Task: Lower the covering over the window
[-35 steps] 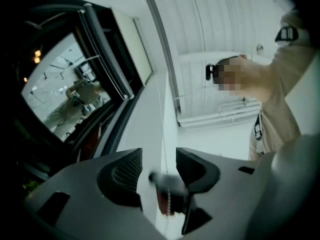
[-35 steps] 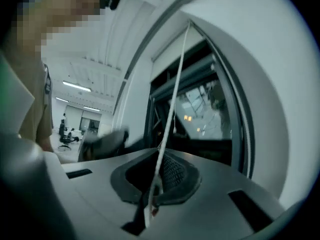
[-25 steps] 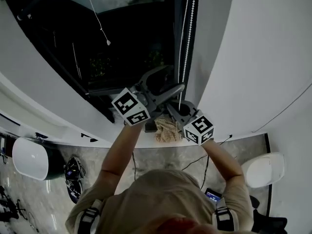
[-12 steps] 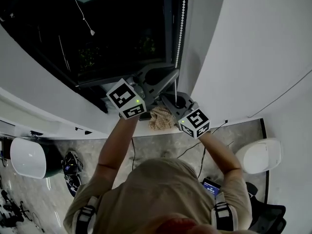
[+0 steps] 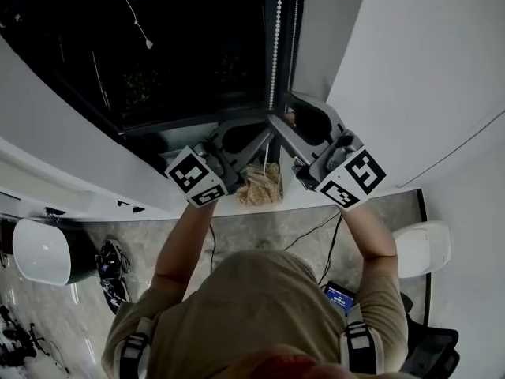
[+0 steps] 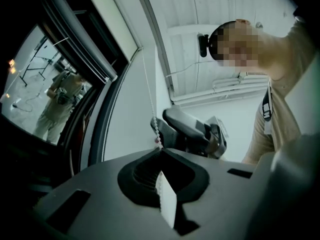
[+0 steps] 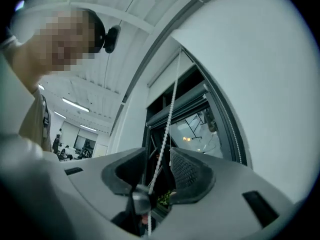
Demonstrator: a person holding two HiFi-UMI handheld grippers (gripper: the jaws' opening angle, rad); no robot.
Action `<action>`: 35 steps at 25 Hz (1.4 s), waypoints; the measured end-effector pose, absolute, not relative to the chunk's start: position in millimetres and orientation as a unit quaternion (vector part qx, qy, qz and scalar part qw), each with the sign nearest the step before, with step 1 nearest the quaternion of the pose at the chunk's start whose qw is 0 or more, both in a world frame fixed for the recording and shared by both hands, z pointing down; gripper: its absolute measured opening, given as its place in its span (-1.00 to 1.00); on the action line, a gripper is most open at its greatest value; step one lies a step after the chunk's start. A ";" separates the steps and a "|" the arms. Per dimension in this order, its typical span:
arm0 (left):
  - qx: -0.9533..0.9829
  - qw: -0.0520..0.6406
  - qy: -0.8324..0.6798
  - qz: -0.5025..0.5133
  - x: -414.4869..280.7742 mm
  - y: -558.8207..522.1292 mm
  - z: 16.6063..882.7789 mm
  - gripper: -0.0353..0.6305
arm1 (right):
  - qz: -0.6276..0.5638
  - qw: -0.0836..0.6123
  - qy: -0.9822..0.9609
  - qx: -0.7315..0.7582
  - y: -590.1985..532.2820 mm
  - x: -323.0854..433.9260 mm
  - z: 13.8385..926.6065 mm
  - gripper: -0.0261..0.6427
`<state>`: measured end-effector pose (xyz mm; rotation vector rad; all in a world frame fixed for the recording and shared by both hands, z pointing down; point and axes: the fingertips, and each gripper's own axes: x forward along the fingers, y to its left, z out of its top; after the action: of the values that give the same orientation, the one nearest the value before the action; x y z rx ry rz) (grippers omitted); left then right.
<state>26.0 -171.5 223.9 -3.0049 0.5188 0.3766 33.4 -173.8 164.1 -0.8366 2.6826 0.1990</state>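
Bead chain (image 6: 151,99) sits clenched in left gripper (image 6: 161,150) jaws, loose between just-opened right gripper (image 7: 159,153) jaws.

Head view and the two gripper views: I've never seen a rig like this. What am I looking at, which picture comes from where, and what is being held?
There is no robot here. A person holds a two-jaw claw in each hand. The head view comes from a camera on the person's head and looks down on both arms in front of a dark window. The left gripper view and the right gripper view each come from a camera on one claw, looking along its jaws. The left claw is shut on the chain of beads that hangs beside the window. The right claw has just been opening: its jaws stand apart and the chain runs between them. A crumpled cloth lies on the sill.
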 end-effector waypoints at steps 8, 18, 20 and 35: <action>-0.973 0.010 0.167 0.156 5.1 -161.7 230.3 -0.73 | 0.063 0.110 0.943 -0.309 -184.5 23.8 180.7 -0.87; -0.972 0.043 0.197 0.123 20.8 -180.5 179.9 -0.82 | -0.002 0.054 0.960 -0.274 -166.7 3.3 272.8 -0.87; -0.970 0.037 0.201 0.130 14.6 -181.3 185.7 -0.83 | 0.020 0.051 0.962 -0.269 -164.1 4.4 274.7 -0.87; -0.957 -0.001 0.269 0.113 -19.4 -238.2 280.7 -0.85 | 0.109 0.073 0.920 -0.371 -176.5 33.8 214.3 -0.90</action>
<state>-19.4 -238.2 280.7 -3.0069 0.8445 0.3546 33.8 -176.5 214.3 -1.1128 2.7614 0.3267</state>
